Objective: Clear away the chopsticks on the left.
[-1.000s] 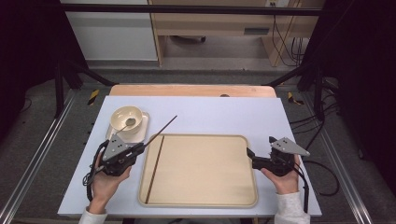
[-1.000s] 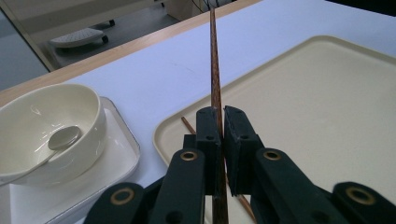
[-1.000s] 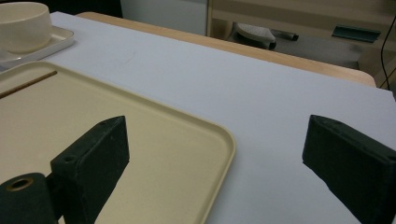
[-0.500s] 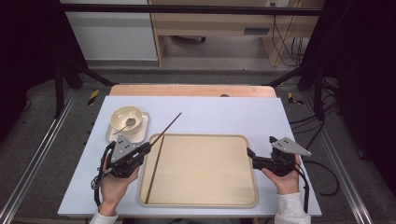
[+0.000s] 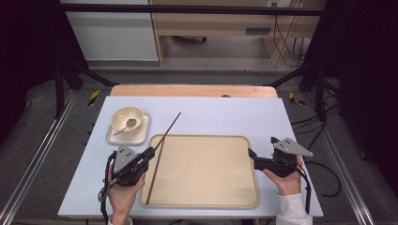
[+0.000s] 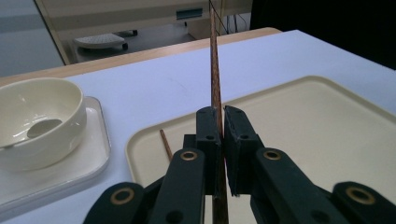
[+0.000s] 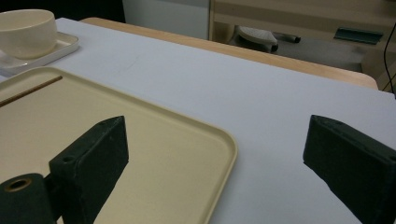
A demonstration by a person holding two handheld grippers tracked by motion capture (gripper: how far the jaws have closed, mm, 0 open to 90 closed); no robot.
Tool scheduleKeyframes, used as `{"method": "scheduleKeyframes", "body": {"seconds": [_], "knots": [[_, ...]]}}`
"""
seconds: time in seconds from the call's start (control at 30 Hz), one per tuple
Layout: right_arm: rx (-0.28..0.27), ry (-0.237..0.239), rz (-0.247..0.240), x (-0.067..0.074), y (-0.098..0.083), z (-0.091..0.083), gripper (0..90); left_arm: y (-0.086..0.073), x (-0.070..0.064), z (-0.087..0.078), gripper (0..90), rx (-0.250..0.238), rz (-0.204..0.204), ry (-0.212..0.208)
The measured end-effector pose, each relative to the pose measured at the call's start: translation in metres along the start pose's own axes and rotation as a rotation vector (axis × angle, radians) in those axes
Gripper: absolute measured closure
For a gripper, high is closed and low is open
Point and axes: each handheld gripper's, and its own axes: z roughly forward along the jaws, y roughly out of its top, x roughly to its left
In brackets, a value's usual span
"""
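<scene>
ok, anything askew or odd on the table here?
One chopstick is clamped in the left tongs and sticks out past the tray rim over the table. A second one lies flat in the tray, so the pair is split. No spills; the bowl sits squarely on its plate.

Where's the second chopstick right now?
High view: the second chopstick lies flat along the tray's left edge, beside the left tongs, which grip the other chopstick.
</scene>
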Motion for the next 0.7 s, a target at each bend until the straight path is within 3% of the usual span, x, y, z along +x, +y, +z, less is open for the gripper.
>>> {"method": "scheduleKeyframes", "body": {"seconds": [0.23,0.37,0.7], "knots": [[-0.001,0.001,-0.003,0.001,0.0,0.0,7.1,-0.012,-0.011,0.0,85.2,-0.007,-0.043,0.058],[-0.004,0.002,-0.003,0.001,0.0,0.0,7.0,-0.021,-0.016,0.001,85.2,-0.006,-0.092,0.073],[-0.005,0.004,-0.003,0.001,0.0,0.0,7.0,-0.041,-0.025,0.009,85.2,0.004,-0.148,0.113]]}}
